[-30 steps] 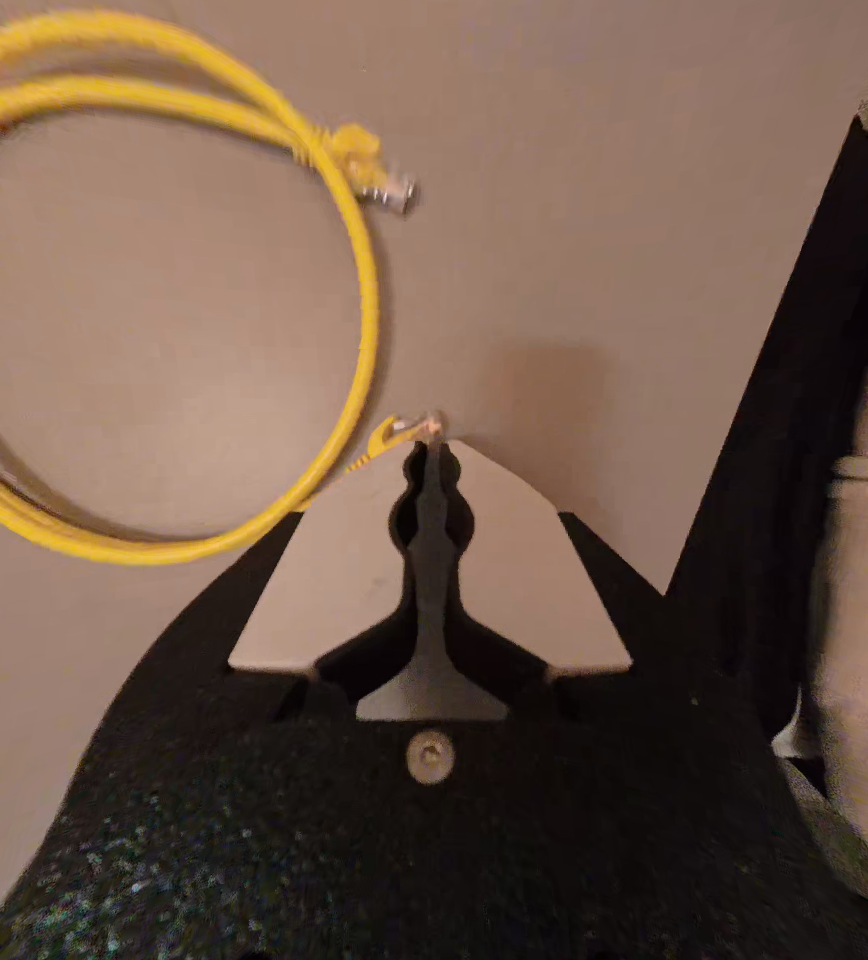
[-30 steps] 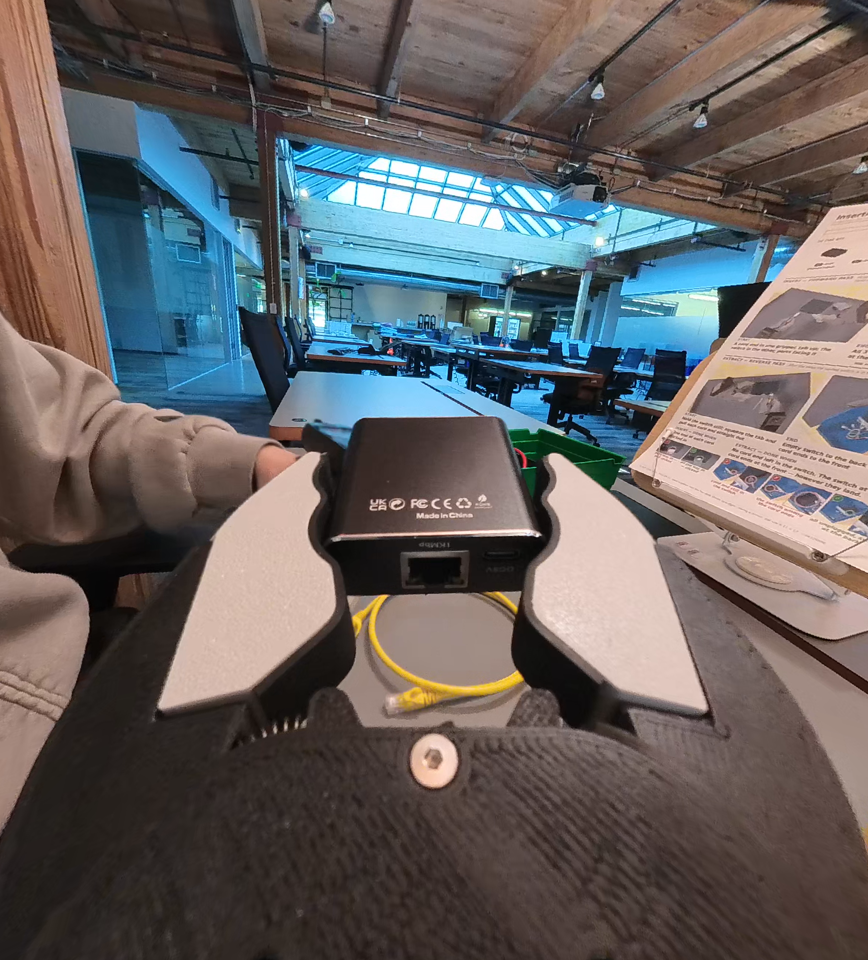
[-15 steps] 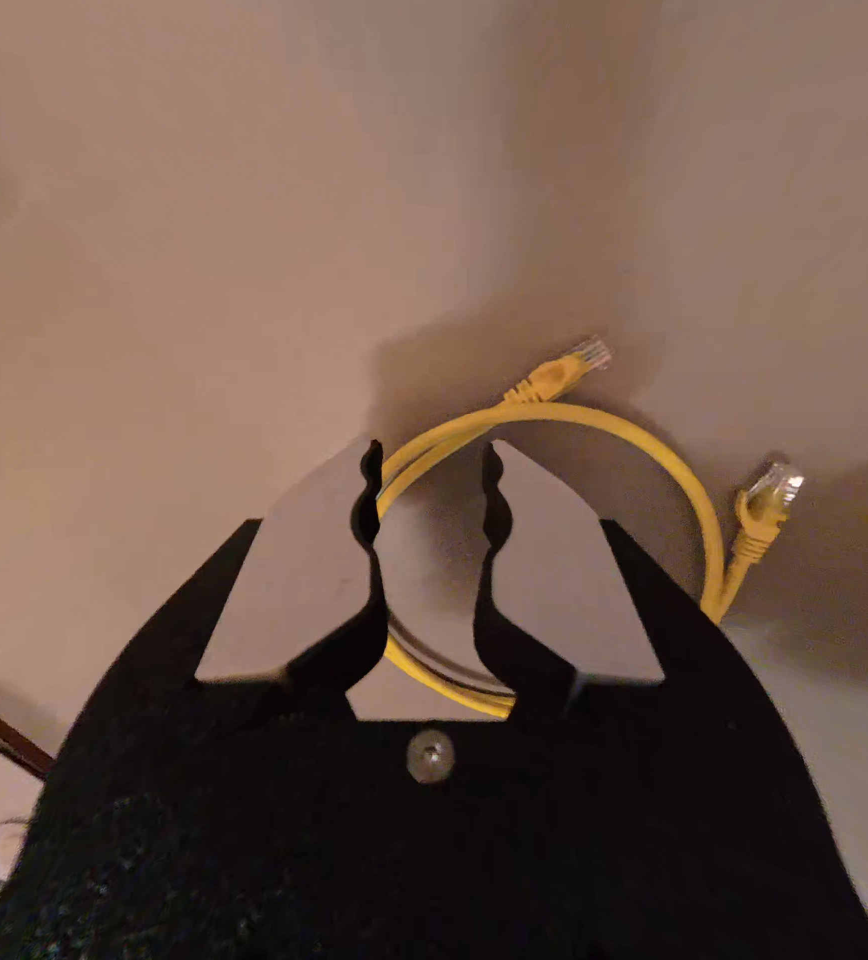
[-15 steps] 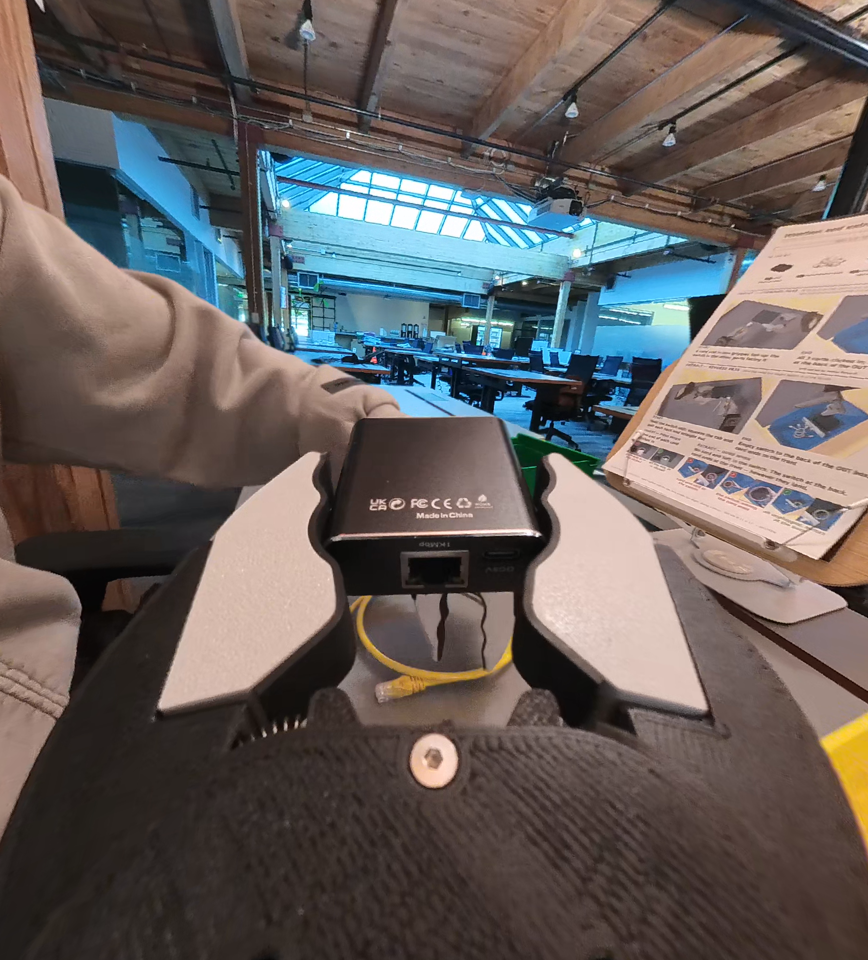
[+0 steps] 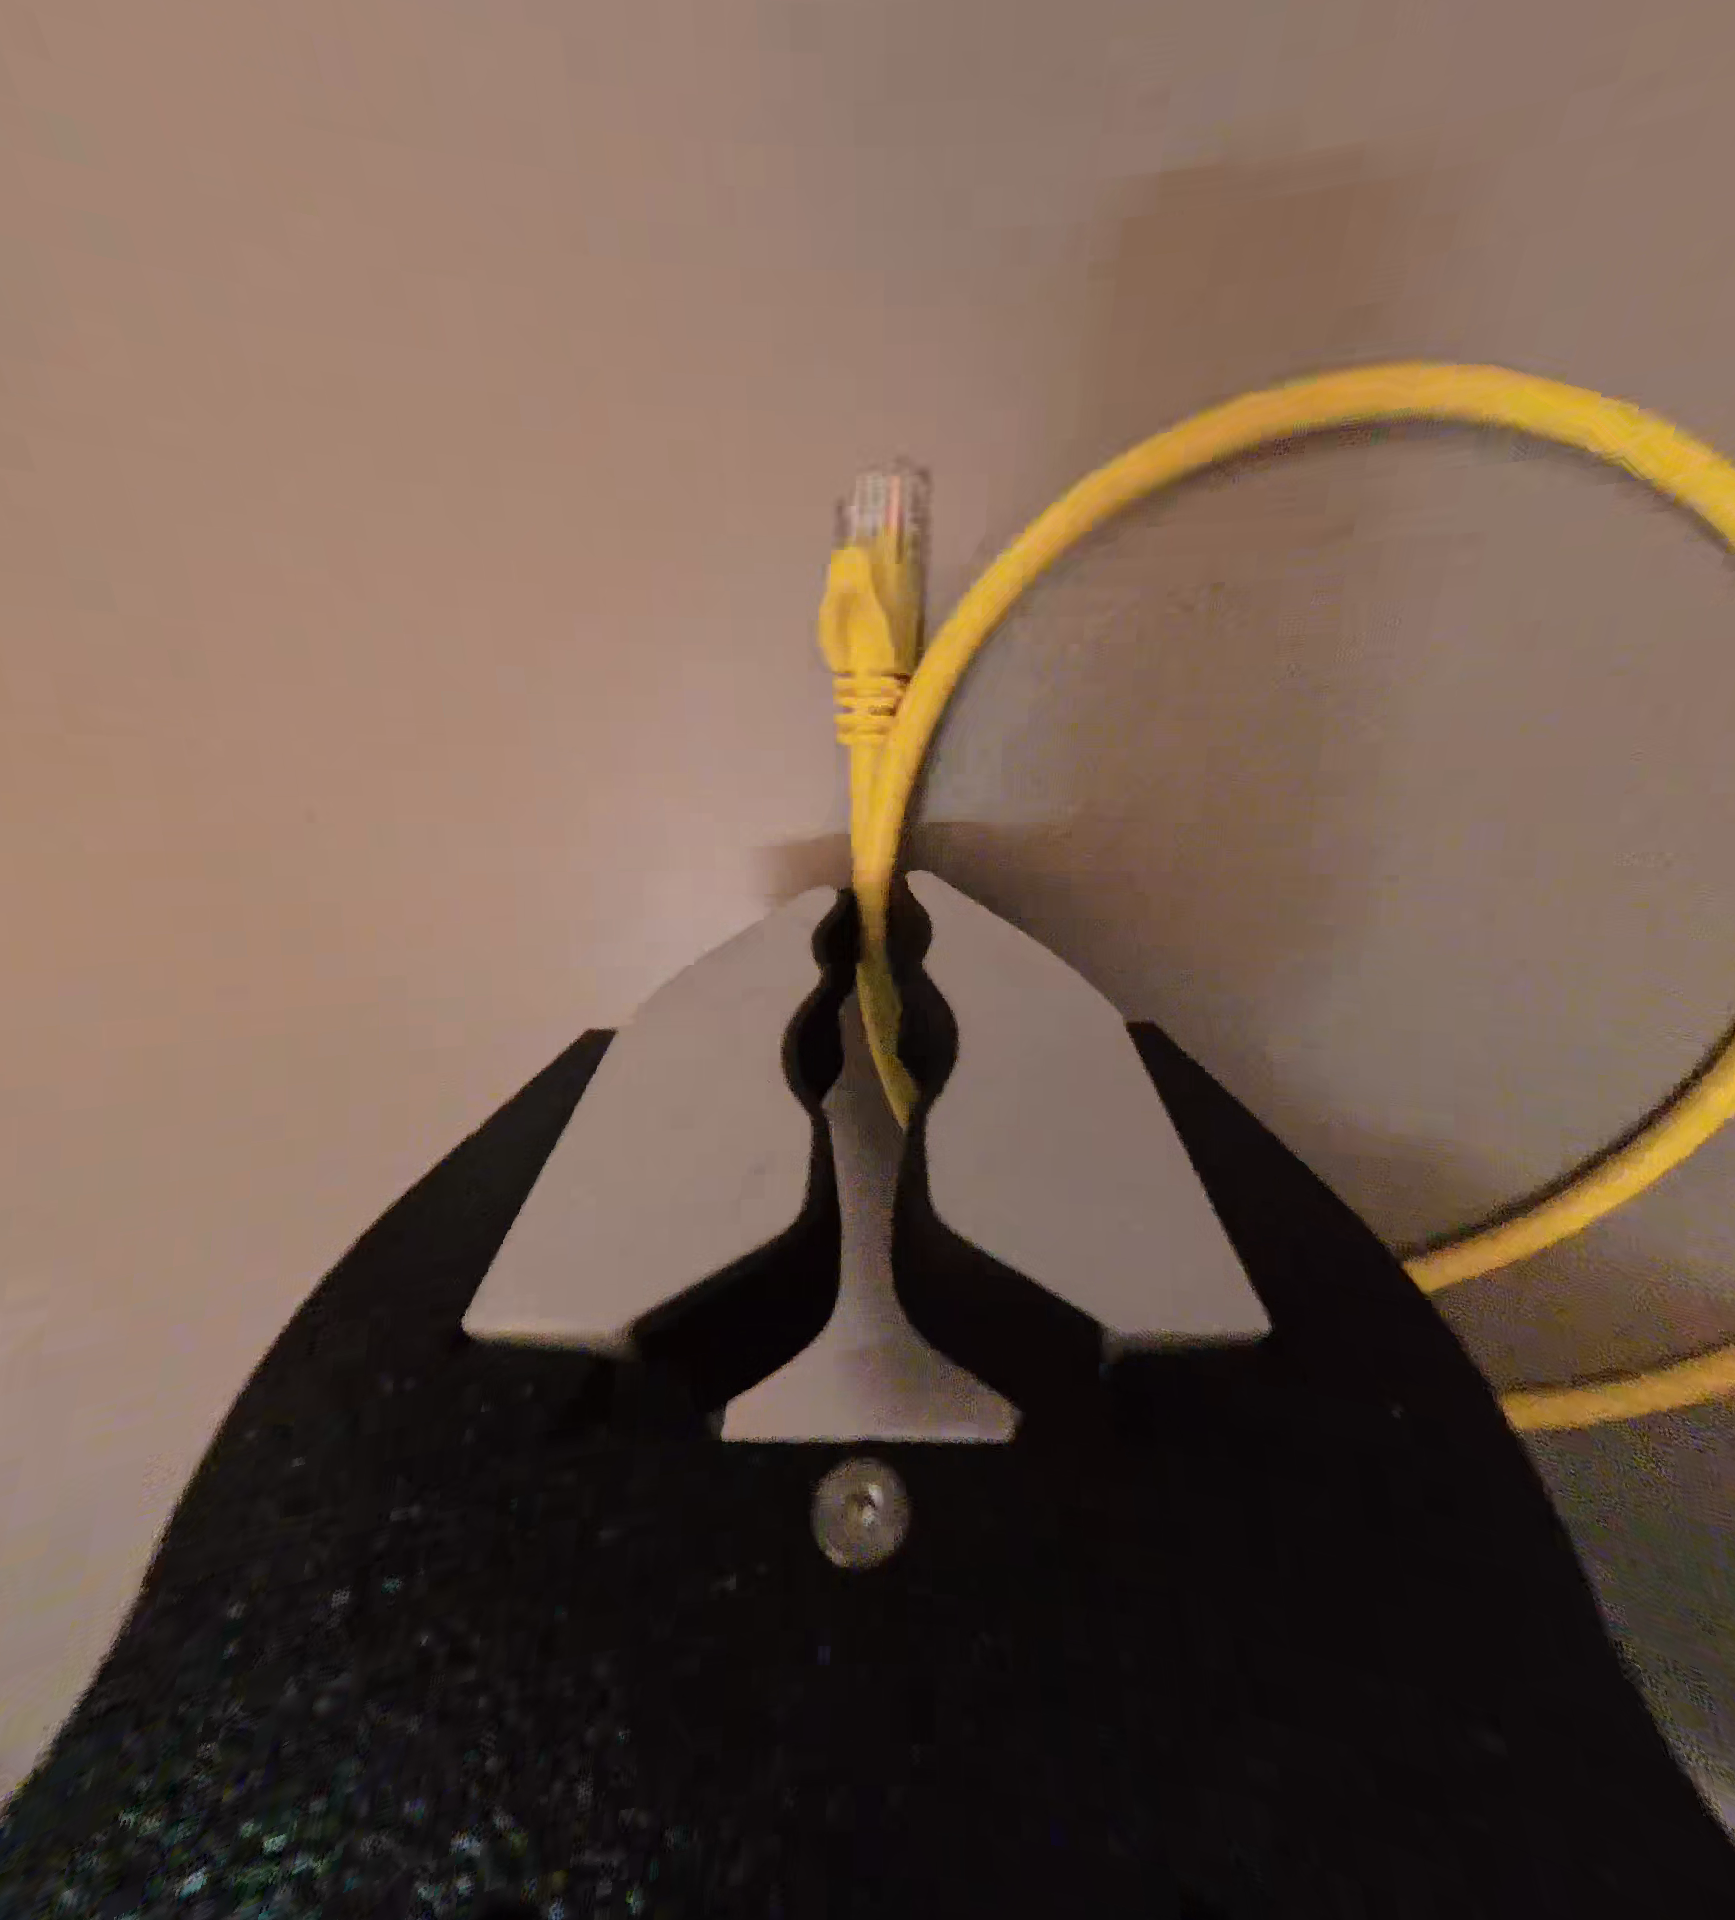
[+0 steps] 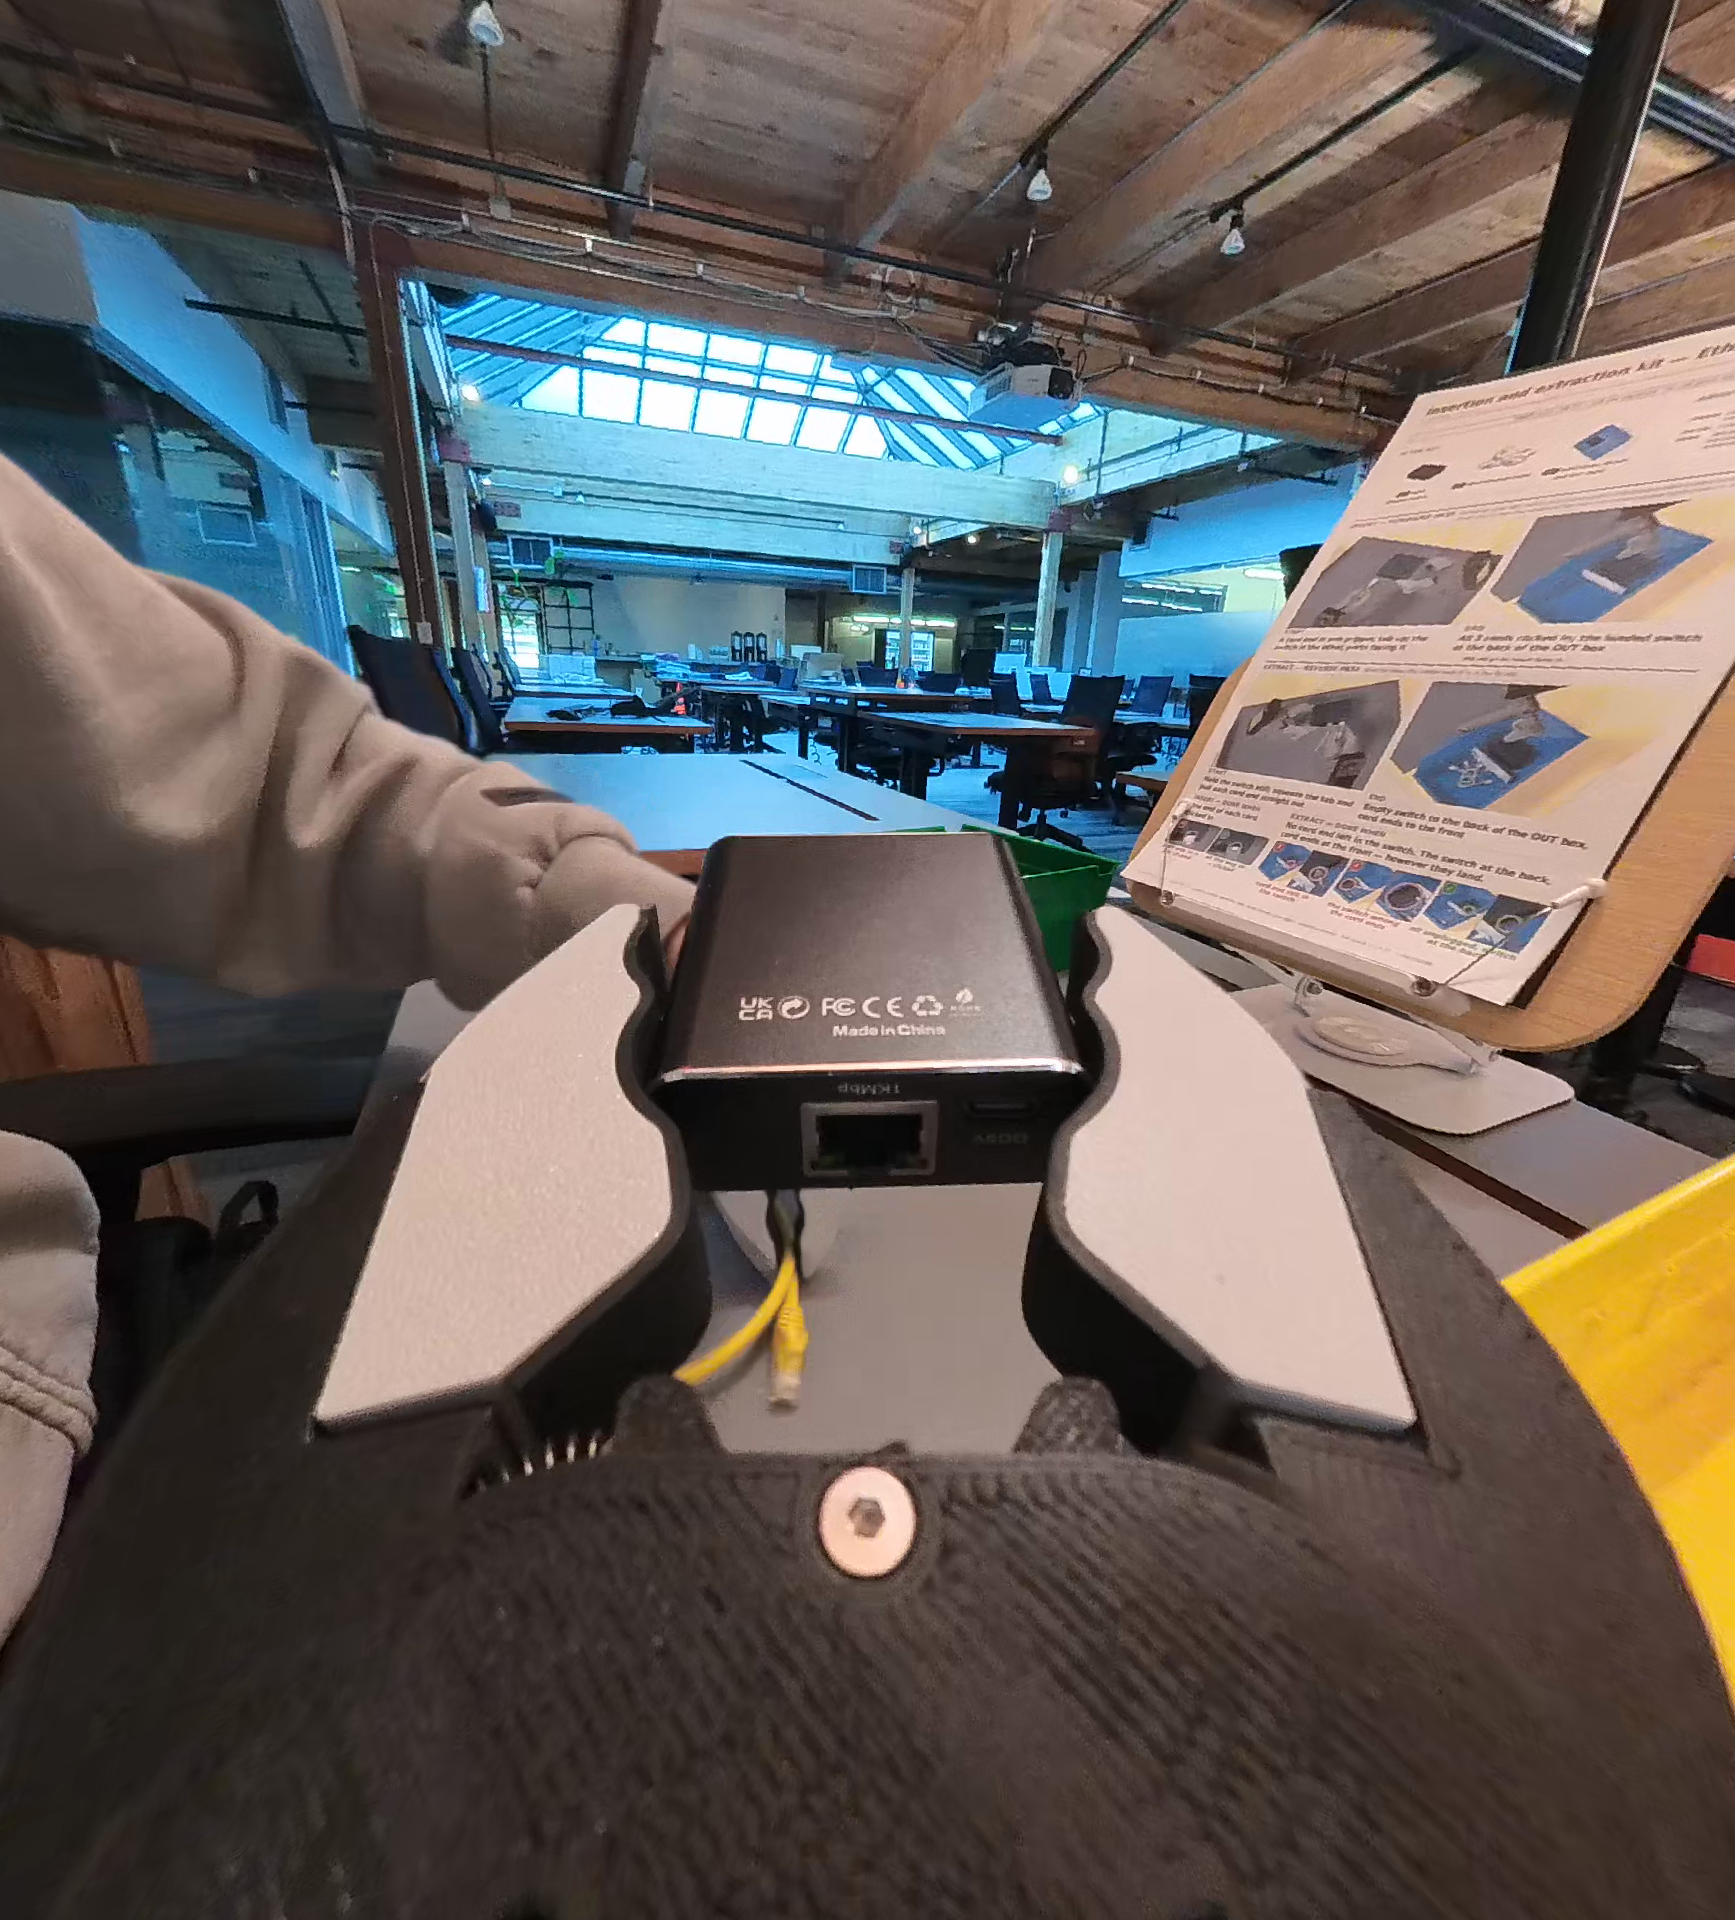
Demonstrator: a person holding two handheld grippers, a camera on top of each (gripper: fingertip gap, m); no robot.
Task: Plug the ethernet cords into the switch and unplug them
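Observation:
In the left wrist view my left gripper (image 5: 878,894) is shut on a yellow ethernet cord (image 5: 1465,410), pinching it just behind its plug (image 5: 873,582). The plug sticks out past the fingertips and the rest of the cord loops off to the right over the grey table (image 5: 323,520). In the right wrist view my right gripper (image 6: 868,956) is shut on a black switch (image 6: 863,956), held level with its open port (image 6: 868,1138) facing me. Under the switch the left gripper's tips and the yellow cord (image 6: 785,1340) hang with the plug down.
A sleeve and hand (image 6: 219,810) reach in from the left. A yellow bin (image 6: 1715,1403) sits at the right edge, a green bin (image 6: 1060,862) behind the switch. An instruction sheet on a wooden stand (image 6: 1528,707) stands at the right. One gripper's finger ends stand about 25 cm off the other's.
My left gripper opened over the coiled cord, then closed on it behind one plug and lifted it. My right gripper kept its hold on the switch and shifted slightly; the yellow bin came further into view.

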